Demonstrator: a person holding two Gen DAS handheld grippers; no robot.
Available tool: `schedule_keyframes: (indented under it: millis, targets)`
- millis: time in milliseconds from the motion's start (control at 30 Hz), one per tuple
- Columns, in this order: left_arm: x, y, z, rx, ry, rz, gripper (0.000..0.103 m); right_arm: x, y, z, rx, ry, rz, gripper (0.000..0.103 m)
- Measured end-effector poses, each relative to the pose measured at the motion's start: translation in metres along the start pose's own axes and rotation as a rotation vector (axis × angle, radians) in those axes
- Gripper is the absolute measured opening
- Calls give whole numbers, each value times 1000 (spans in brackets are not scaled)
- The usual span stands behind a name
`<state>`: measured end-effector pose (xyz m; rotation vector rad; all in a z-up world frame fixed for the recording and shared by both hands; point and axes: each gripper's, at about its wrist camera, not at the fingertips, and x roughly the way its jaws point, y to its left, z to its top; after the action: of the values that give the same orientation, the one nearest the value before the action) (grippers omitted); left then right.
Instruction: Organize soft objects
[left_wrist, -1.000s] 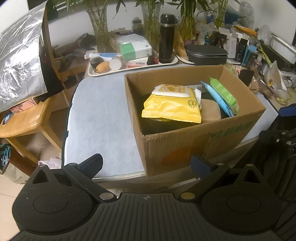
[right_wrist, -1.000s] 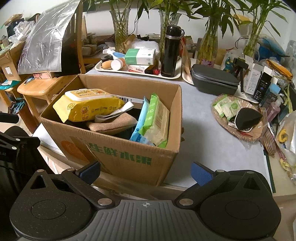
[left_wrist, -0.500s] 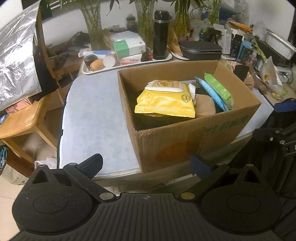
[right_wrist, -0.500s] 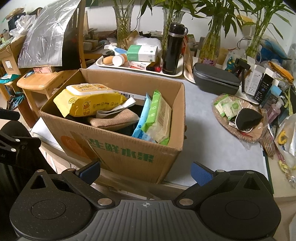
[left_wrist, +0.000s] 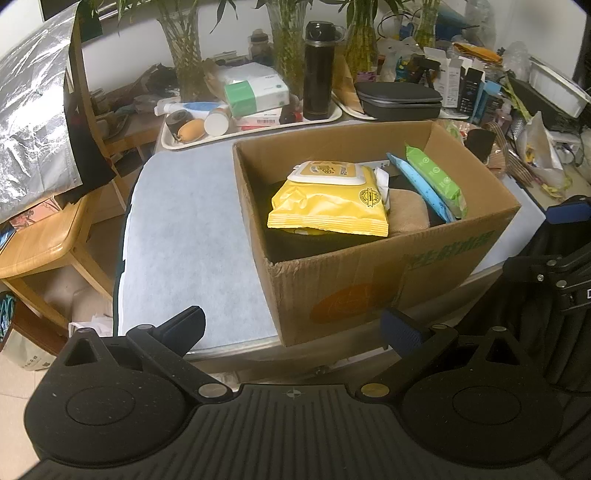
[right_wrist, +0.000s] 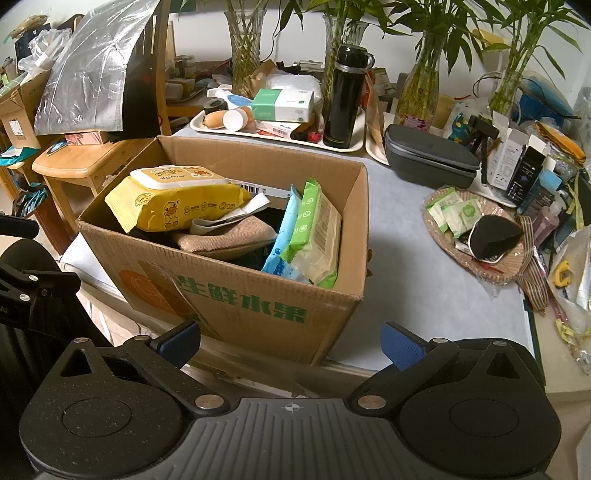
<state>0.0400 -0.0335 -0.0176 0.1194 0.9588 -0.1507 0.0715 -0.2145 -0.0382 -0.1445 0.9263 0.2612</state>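
Observation:
A cardboard box (left_wrist: 391, 273) (right_wrist: 236, 302) stands on the pale blue table top. Inside lie a yellow wipes pack (left_wrist: 328, 199) (right_wrist: 173, 206), a tan cloth (left_wrist: 406, 214) (right_wrist: 229, 236), a blue pack (left_wrist: 417, 184) (right_wrist: 284, 236) and a green pack (left_wrist: 436, 177) (right_wrist: 314, 229) standing on edge. My left gripper (left_wrist: 291, 326) hangs open and empty off the table's near edge, in front of the box's left corner. My right gripper (right_wrist: 291, 341) is open and empty too, just before the box's front right corner.
Behind the box a white tray (left_wrist: 255, 129) (right_wrist: 280, 134) holds a black flask (left_wrist: 317, 70) (right_wrist: 345, 96), a tissue box and small bottles. A dark case (right_wrist: 430, 160), a woven plate of sachets (right_wrist: 476, 236) and clutter sit at right. A wooden stool (left_wrist: 40, 236) stands left.
Both grippers have drifted slightly back and left; the box sits a little farther right in the left wrist view. Nothing was grasped or released.

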Motion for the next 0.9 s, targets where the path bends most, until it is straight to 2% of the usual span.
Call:
schedule_keyframes:
  millis: [900]
  targets:
    - [0, 1, 0, 0, 0, 0, 103, 1, 1, 0, -2, 1, -5, 103]
